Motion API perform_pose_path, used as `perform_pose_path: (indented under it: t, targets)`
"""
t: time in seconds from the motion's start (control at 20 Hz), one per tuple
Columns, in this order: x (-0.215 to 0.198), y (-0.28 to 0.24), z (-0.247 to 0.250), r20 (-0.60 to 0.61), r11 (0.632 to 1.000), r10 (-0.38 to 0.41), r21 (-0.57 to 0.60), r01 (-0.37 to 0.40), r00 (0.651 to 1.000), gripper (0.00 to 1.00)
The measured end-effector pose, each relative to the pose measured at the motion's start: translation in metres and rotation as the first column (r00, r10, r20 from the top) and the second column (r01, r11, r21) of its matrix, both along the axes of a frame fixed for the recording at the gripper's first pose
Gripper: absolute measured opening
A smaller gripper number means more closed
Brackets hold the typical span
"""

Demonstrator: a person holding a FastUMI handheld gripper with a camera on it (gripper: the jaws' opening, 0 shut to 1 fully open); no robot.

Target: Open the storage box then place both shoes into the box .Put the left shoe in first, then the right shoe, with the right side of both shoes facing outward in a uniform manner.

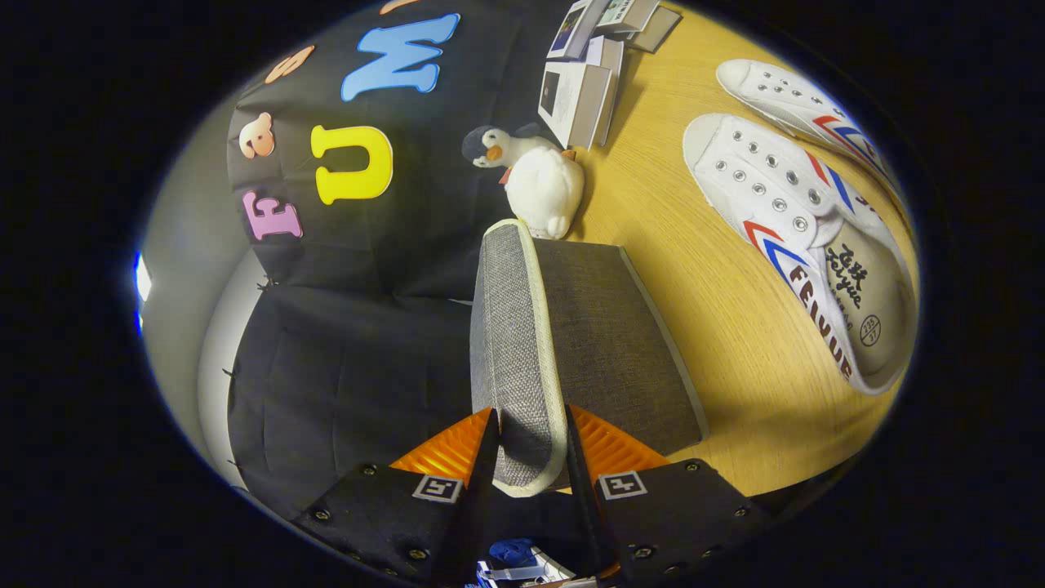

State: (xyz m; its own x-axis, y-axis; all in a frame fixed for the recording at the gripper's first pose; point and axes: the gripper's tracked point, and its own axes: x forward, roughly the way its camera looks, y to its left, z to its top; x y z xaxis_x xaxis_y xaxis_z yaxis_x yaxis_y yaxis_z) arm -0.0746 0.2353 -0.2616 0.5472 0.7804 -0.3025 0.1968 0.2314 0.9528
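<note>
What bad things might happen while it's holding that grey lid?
The hand-held gripper pinches only the lid's edge, so the grey lid may slip out or drop shut again. Swinging the lid further might bump the penguin toy just beyond it. The two shoes lie close beside the box and might get nudged.

Readable marks on the near shoe

The near shoe carries "FEIYUE" in dark red capitals along its side; its insole bears a script "Feiyue" under small characters, and a circled size stamp, "235" over "37".
</note>
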Motion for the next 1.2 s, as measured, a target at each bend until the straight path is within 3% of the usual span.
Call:
perform_pose_path:
  t: [0.05,0.1,0.4,1.2]
  targets:
    - [0.004,-0.004,0.004,-0.026,1.0,-0.028,-0.009,0.027,0.999,0.24]
    - [0.001,-0.003,0.004,-0.019,1.0,-0.004,-0.016,0.004,1.0,0.01]
    - [0.001,-0.001,0.021,0.061,0.99,0.079,-0.124,-0.071,0.995,0.0]
    - [0.022,0.053,0.134,0.254,0.98,0.123,-0.181,-0.077,0.96,0.0]
